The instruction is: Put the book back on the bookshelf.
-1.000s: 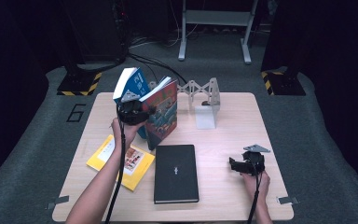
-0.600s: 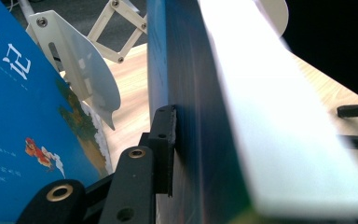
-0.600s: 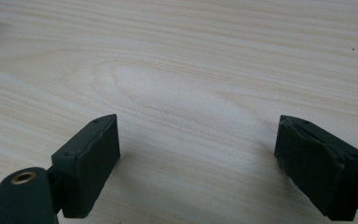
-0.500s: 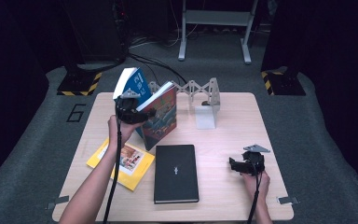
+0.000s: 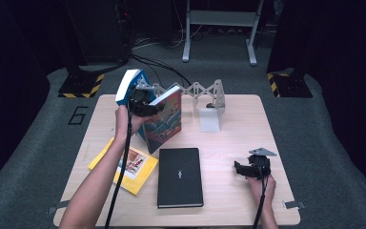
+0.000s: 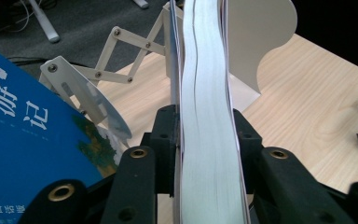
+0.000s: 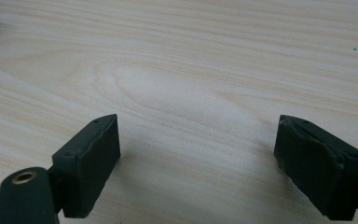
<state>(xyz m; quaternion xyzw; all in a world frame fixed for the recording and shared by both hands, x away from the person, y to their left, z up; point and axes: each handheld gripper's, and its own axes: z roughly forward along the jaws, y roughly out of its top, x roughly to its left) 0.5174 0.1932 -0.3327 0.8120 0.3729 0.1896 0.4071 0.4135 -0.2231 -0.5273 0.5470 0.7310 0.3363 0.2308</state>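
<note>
My left gripper is shut on the page edge of an upright book with a colourful illustrated cover, at the back left of the table. Its jaws have just been closing a little on that book. In the left gripper view the pale page block runs up between the black pads, which press on both sides. A blue book leans just left of it. My right gripper rests open near the front right, with bare wood between its jaws.
A grey accordion book rack stands behind the held book, with a white bookend at its right. A black notebook lies flat at the front centre and a yellow book lies flat to its left.
My left hand has lifted the colourful book a little and carried it slightly right. The right gripper has stayed put.
</note>
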